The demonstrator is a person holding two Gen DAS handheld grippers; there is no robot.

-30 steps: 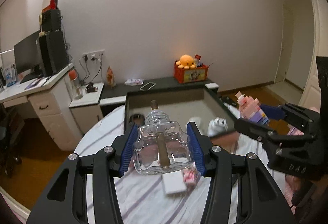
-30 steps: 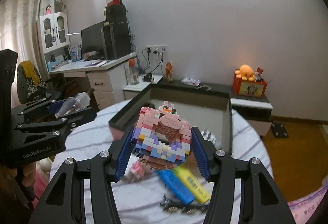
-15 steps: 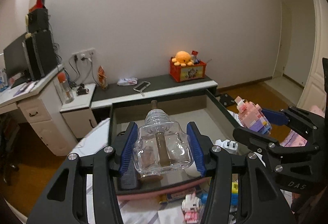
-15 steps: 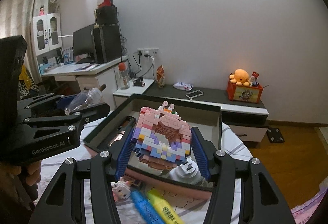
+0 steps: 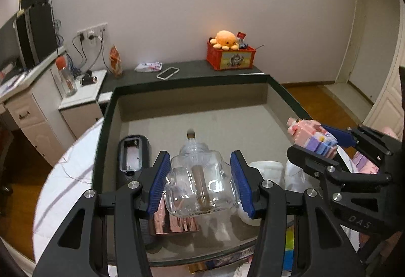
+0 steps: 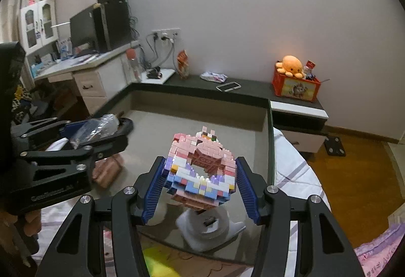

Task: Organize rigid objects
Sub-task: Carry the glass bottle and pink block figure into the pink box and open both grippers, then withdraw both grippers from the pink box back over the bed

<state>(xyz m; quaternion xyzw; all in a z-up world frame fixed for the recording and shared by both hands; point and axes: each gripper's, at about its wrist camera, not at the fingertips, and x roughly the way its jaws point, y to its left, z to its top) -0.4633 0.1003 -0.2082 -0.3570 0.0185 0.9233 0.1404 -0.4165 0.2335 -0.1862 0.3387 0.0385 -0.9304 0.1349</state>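
My left gripper [image 5: 198,163] is shut on a clear glass bottle [image 5: 200,183] with a brown stick inside. It hangs over the near part of a dark-rimmed open box [image 5: 106,125] with a beige floor. My right gripper [image 6: 201,175] is shut on a pink, white and purple brick model [image 6: 202,165], also above the box, to the right of the left one. In the right wrist view the left gripper [image 6: 101,130] and its bottle [image 6: 101,125] show at the left. In the left wrist view the right gripper [image 5: 329,147] and the brick model [image 5: 314,140] show at the right.
In the box lie a black casing [image 5: 134,155], a white plug adapter [image 6: 210,223] and a shiny pink object [image 6: 106,170]. The box stands on a striped cloth [image 5: 68,175]. Behind it runs a low dark shelf with a red crate [image 5: 230,56] and a phone [image 5: 167,73].
Both grippers have moved forward and down, from above the cloth and loose items to above the box. The bottle and the brick model stay gripped.
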